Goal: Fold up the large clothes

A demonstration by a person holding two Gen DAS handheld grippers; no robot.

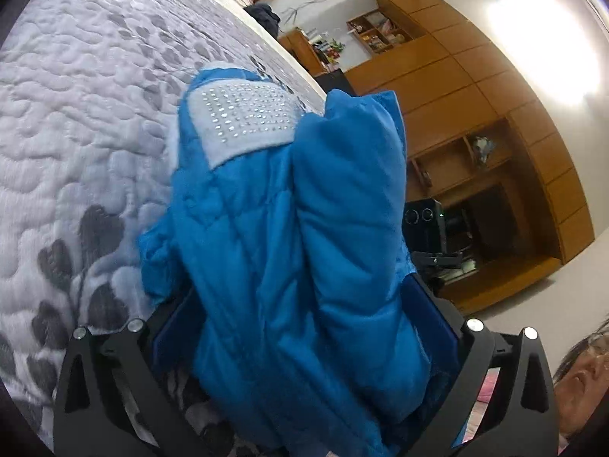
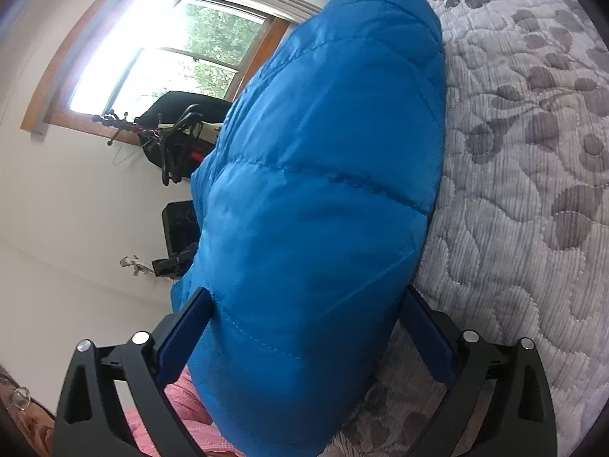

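The left gripper (image 1: 300, 304) clenches a bunched fold of the blue padded jacket (image 1: 281, 228), its white studded patch (image 1: 243, 122) toward 11 o'clock over the grey quilted bedspread (image 1: 76, 114). The right gripper (image 2: 308, 327) grasps the jacket's puffed bulk, bedspread at 3 o'clock.

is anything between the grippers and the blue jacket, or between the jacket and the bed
Nothing visible. The blue jacket already bulges between the fingers of the left gripper and the right gripper, and it lies against the grey quilted bedspread with nothing between them.
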